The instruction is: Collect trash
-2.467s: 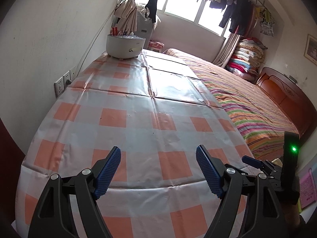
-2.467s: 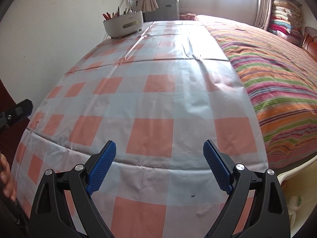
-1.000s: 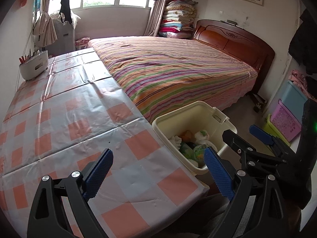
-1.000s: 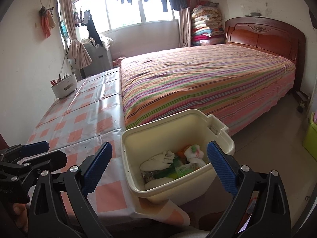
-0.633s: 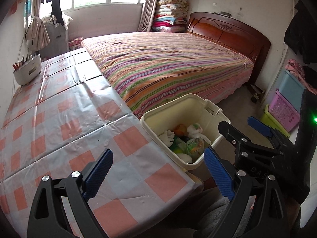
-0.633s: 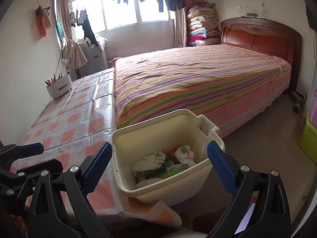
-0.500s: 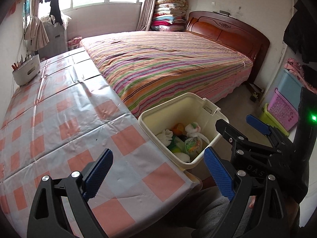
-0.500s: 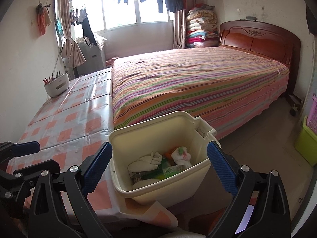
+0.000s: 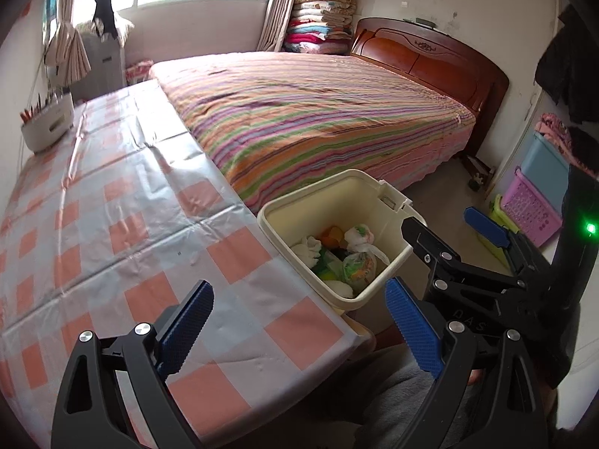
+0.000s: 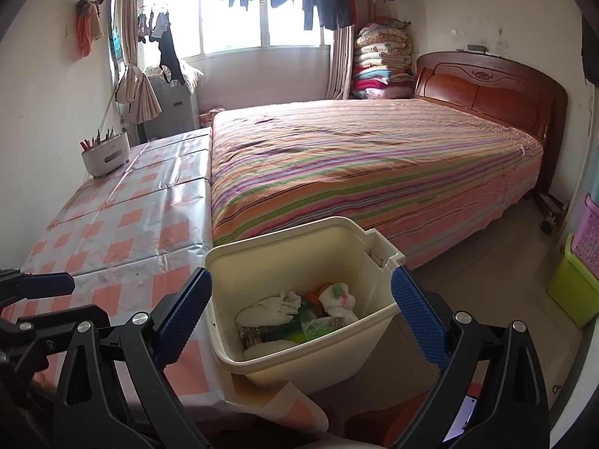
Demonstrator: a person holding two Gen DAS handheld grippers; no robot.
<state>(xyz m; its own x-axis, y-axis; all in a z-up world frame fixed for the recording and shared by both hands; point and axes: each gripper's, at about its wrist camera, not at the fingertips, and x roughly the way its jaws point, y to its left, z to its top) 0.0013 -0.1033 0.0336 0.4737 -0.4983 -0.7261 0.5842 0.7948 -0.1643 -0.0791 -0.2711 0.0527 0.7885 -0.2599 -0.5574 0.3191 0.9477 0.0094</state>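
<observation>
Right gripper (image 10: pixel 301 308) and left gripper (image 9: pixel 299 321) both gape empty; surface (image 9: pixel 112 224) looks bare, so scan elsewhere before reaching past the bin (image 10: pixel 299 366)

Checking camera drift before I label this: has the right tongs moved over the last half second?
Yes. In the right wrist view, the bin now sits lower and nearer between the open right tongs, so they moved toward it.

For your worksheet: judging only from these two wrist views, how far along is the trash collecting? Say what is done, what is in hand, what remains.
Done: the cream bin beside the checked table already holds tissues and wrappers. In hand: nothing; the left gripper and right gripper are both open and empty. Left: no loose trash shows on the table, only a white holder at its far end, so the job looks nearly finished.
</observation>
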